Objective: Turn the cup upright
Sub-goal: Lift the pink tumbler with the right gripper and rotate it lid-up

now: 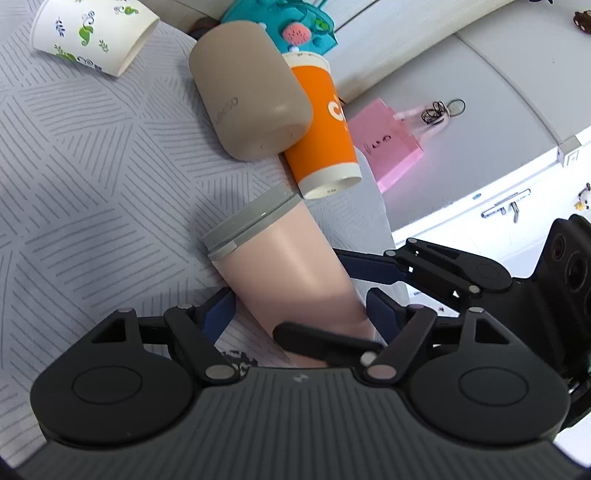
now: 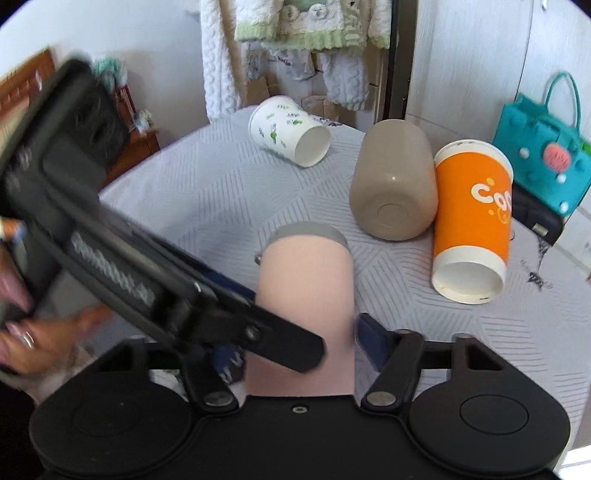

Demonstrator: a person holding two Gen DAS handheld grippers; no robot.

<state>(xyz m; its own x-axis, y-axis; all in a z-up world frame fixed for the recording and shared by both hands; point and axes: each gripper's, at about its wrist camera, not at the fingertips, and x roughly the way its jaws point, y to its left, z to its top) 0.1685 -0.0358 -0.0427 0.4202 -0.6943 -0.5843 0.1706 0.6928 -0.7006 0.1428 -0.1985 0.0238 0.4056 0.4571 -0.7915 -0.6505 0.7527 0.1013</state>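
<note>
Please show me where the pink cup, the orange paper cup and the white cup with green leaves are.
pink cup [image 2: 306,280], right wrist view, on its side wall.
orange paper cup [image 2: 472,218], right wrist view, on its orange wall.
white leaf cup [image 1: 92,33], left wrist view, on its printed wall.

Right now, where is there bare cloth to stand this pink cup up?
Bare tablecloth lies between the pink cup and the white leaf-print cup. The other side is crowded: beige tumbler touching orange cup.
</note>
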